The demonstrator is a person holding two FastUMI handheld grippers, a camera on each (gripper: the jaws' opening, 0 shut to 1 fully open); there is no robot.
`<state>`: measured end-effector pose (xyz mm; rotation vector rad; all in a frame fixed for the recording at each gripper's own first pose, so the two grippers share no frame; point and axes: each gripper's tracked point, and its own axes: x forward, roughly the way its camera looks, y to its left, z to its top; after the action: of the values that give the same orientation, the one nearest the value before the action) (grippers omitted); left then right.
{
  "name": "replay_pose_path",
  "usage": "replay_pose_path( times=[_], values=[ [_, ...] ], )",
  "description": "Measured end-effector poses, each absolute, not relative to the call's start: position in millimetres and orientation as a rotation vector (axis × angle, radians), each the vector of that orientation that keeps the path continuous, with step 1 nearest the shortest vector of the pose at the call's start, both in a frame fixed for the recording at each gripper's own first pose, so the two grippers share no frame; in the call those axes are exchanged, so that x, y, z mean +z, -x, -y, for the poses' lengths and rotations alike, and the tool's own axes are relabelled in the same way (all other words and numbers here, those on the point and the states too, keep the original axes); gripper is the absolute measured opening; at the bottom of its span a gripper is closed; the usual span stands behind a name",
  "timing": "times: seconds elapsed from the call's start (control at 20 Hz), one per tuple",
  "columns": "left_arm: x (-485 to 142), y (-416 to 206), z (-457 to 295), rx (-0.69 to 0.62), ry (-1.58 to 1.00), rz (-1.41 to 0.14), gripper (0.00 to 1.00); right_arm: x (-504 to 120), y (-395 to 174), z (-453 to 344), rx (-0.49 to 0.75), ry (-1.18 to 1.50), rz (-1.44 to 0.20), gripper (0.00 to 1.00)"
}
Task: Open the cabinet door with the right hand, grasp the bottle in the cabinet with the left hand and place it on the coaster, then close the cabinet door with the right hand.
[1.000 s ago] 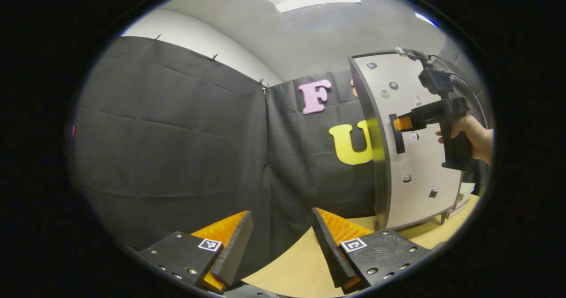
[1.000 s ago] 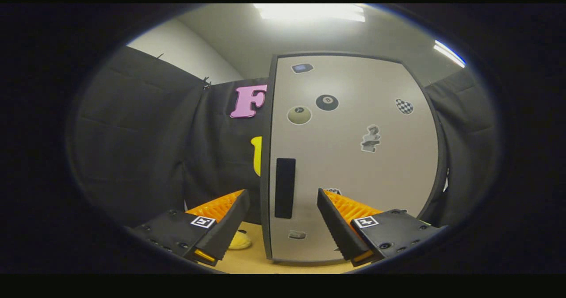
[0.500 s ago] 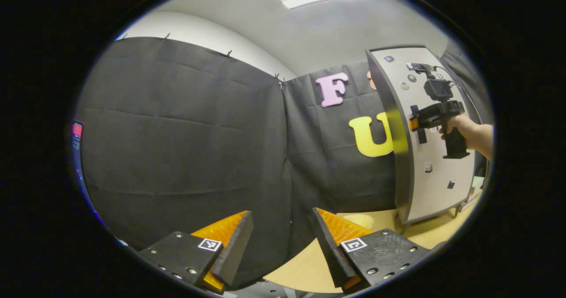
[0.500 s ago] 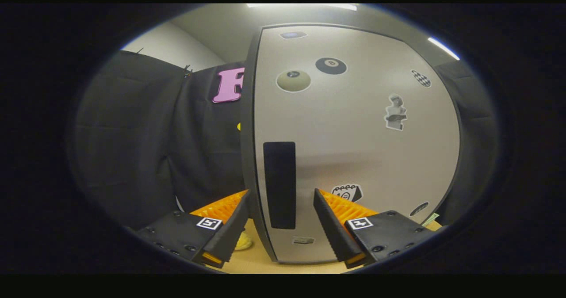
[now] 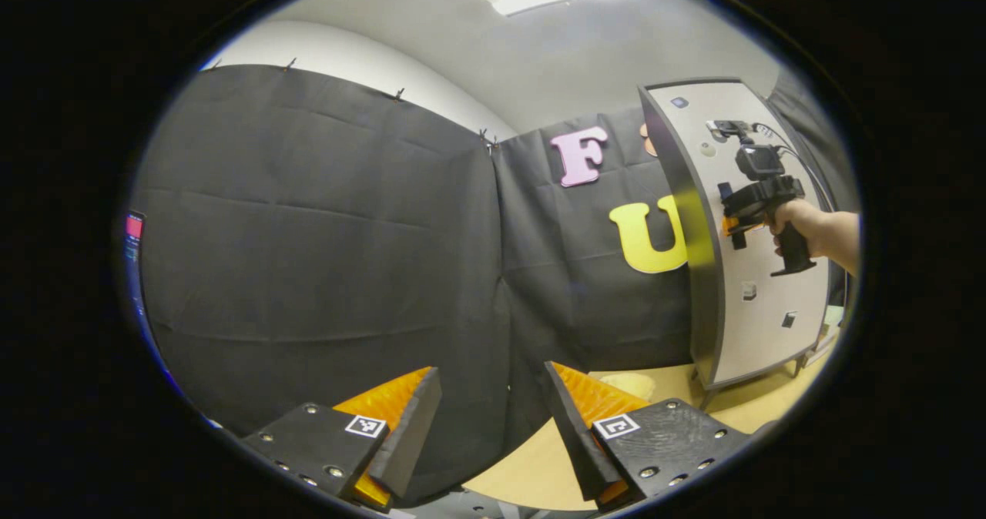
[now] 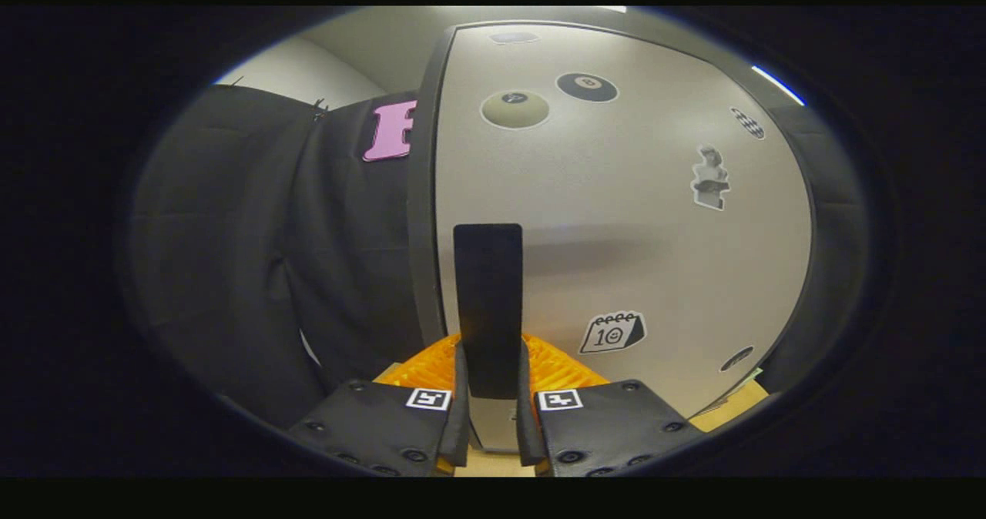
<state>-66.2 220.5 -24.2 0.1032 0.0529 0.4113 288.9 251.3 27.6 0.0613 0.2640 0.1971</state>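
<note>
The right claw [image 6: 491,415] clamps both fingers on the dark upright handle [image 6: 487,303] of the closed cabinet door [image 6: 632,219], which carries several stickers [image 6: 612,333]. In the left gripper view, a hand [image 5: 801,222] holds that claw level against the door. The left claw [image 5: 493,426] hangs well apart from the cabinet above the table [image 5: 531,465], its fingers spread wide on nothing. A pale round coaster [image 5: 630,384] lies on the table near the cabinet's foot.

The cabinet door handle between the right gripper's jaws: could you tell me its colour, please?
The handle is plain black, on a light grey door; clearest in the right gripper view.
</note>
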Motion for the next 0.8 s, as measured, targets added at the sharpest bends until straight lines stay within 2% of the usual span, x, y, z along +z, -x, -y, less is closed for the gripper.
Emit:
replay_pose_path(
  times=[0.05,0.1,0.4,0.75,0.8],
  values=[
    [-23.6,65.8,-220.5,0.409,-0.102,-0.05,0.8,30.3,-282.8,-249.6,0.202,-0.055,-0.267,0.25],
    [-23.6,65.3,-220.2,0.406,-0.103,-0.047,0.8,27.3,-285.6,-250.7,0.216,-0.058,-0.275,0.18],
    [-19.5,64.5,-215.2,0.367,-0.101,-0.024,0.8,35.4,-258.2,-247.7,0.295,-0.063,-0.281,0.18],
    [-11.1,69.6,-204.2,0.257,-0.088,-0.007,0.82,46.0,-213.3,-229.7,0.37,-0.071,-0.28,0.18],
    [-10.9,73.7,-202.4,0.241,-0.09,-0.003,0.8,47.9,-207.9,-227.1,0.375,-0.068,-0.277,0.18]
  ],
)
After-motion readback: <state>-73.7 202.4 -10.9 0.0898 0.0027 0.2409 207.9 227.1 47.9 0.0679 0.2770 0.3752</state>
